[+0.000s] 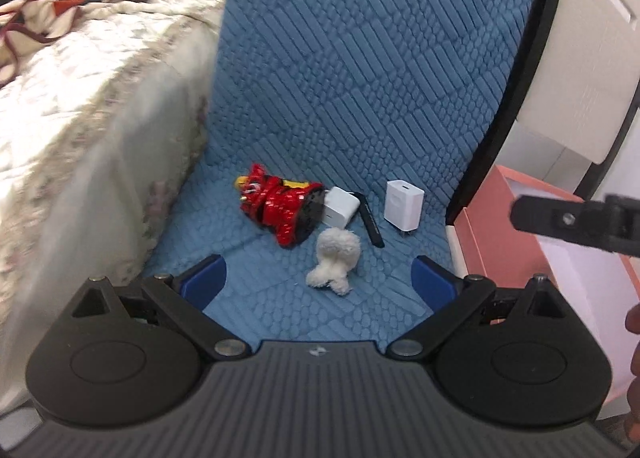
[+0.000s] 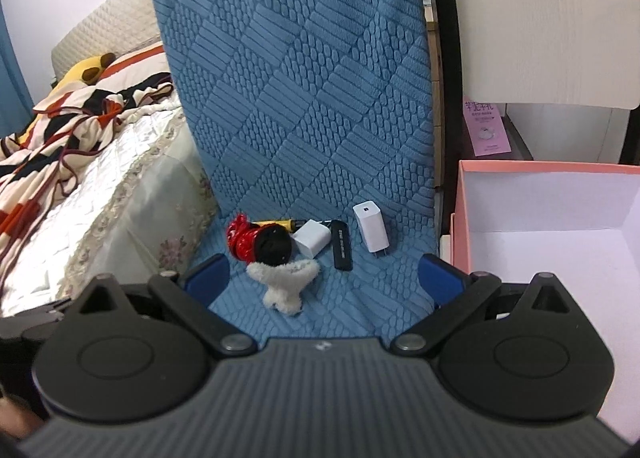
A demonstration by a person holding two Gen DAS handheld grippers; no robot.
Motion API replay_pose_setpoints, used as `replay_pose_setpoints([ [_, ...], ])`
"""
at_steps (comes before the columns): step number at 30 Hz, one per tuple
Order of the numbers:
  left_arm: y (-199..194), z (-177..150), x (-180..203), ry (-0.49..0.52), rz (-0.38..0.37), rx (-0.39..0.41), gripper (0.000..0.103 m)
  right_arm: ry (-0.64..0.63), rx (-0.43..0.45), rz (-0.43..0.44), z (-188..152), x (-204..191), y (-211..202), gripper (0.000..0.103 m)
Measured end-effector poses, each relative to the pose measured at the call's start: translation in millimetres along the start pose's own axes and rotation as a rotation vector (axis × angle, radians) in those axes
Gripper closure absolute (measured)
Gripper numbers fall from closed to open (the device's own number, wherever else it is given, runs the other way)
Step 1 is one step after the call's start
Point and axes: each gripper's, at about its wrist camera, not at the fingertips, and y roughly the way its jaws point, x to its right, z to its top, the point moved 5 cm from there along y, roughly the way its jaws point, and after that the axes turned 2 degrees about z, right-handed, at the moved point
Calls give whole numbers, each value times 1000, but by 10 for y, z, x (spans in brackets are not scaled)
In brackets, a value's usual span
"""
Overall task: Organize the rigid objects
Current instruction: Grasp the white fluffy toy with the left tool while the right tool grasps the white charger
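While both hand-held grippers hover apart, nothing held, sorting not yet begun: left hand-held gripper (image 1: 319, 278), right hand-held gripper (image 2: 324, 278). White charger (image 2: 371, 232), black stick (image 2: 341, 245), red figurine (image 2: 250, 244) on blue mat (image 2: 320, 97); pink box (image 2: 540, 217) just right. Next: close on charger, carry to box.

A blue quilted mat (image 2: 304, 105) carries everything. On it lies a red toy figure (image 2: 244, 240); touching it at 3 o'clock, a white charger (image 2: 310, 242), then a black stick (image 2: 341, 245). Another white charger (image 2: 371, 229) stands apart. A white plush (image 2: 286, 285) lies at 6 o'clock.
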Motion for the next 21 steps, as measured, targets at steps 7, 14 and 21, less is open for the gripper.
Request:
replay_pose_setpoints([
  [7, 505, 71, 141, 53, 7, -39, 3, 18, -32, 12, 135, 111, 460, 17],
  [14, 911, 91, 162, 78, -28, -76, 4, 68, -93, 17, 154, 248, 955, 29],
  [21, 1173, 111, 152, 80, -81, -117, 12, 15, -141, -71, 187, 316, 1423, 31],
])
